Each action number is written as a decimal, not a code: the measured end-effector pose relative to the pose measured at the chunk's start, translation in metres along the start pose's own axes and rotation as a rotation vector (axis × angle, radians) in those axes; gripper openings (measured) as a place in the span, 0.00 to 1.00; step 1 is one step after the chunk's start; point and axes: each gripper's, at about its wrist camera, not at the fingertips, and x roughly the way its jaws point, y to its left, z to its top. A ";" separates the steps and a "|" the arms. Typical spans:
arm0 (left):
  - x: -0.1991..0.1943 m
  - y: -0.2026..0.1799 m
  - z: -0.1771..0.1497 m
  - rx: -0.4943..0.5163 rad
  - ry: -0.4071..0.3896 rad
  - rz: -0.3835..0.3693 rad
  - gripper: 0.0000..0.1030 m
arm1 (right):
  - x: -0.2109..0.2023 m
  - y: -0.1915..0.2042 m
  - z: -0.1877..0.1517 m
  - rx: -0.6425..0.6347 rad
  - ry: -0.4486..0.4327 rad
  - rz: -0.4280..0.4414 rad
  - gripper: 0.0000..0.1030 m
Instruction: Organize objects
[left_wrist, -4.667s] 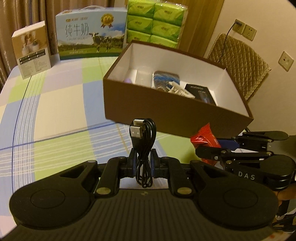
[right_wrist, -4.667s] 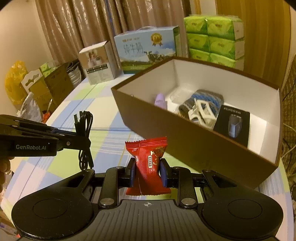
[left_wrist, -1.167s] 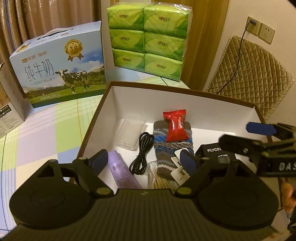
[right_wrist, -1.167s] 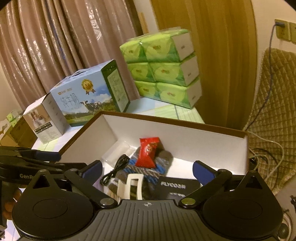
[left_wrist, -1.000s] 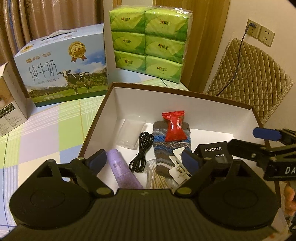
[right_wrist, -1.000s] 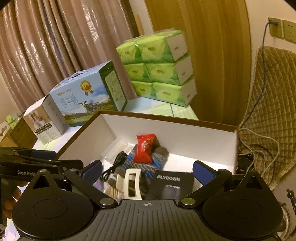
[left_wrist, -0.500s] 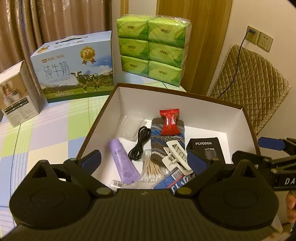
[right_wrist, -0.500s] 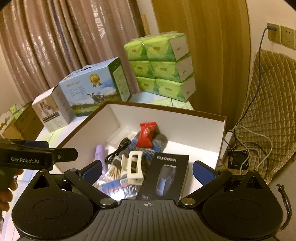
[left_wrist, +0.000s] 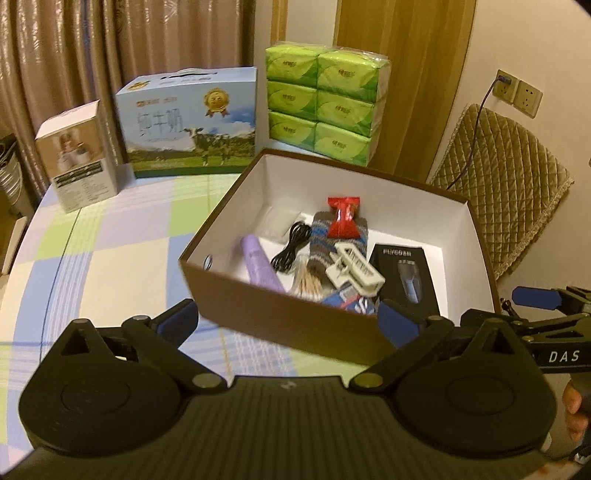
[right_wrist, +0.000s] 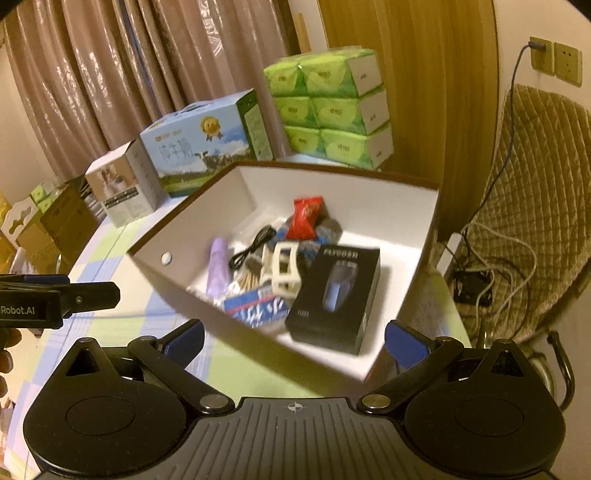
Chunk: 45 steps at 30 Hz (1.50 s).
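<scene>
A brown box (left_wrist: 258, 306) with a white inside stands on the checked tablecloth. In it lie a red snack packet (left_wrist: 343, 216) on a knitted pouch (left_wrist: 325, 243), a coiled black USB cable (left_wrist: 291, 247), a purple tube (left_wrist: 258, 264), a white hair clip (left_wrist: 352, 267) and a black shaver box (left_wrist: 408, 275). My left gripper (left_wrist: 287, 323) hangs before the box's near wall, its jaws opening with nothing between them. My right gripper (right_wrist: 294, 341) stands open and empty at the box's near right corner, above the shaver box (right_wrist: 336, 295) and snack packet (right_wrist: 306, 217).
Behind the box stand a blue milk carton (left_wrist: 188, 125), stacked green tissue packs (left_wrist: 325, 103) and a small white carton (left_wrist: 77, 155). A quilted chair (left_wrist: 509, 195) is at the right, with cables (right_wrist: 480, 280) on the floor below it.
Both grippers have drawn back from over the box to its near side. The cable and snack packet held earlier now lie in the box. The left jaws have spread wider.
</scene>
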 end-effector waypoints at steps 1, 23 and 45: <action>-0.004 0.001 -0.004 -0.002 0.002 0.004 0.99 | -0.003 0.001 -0.004 0.006 0.003 0.001 0.98; -0.091 0.059 -0.100 0.008 0.096 -0.017 0.99 | -0.056 0.103 -0.095 0.043 0.106 -0.039 0.98; -0.156 0.109 -0.172 0.006 0.120 -0.031 0.99 | -0.087 0.177 -0.150 0.024 0.110 -0.047 0.98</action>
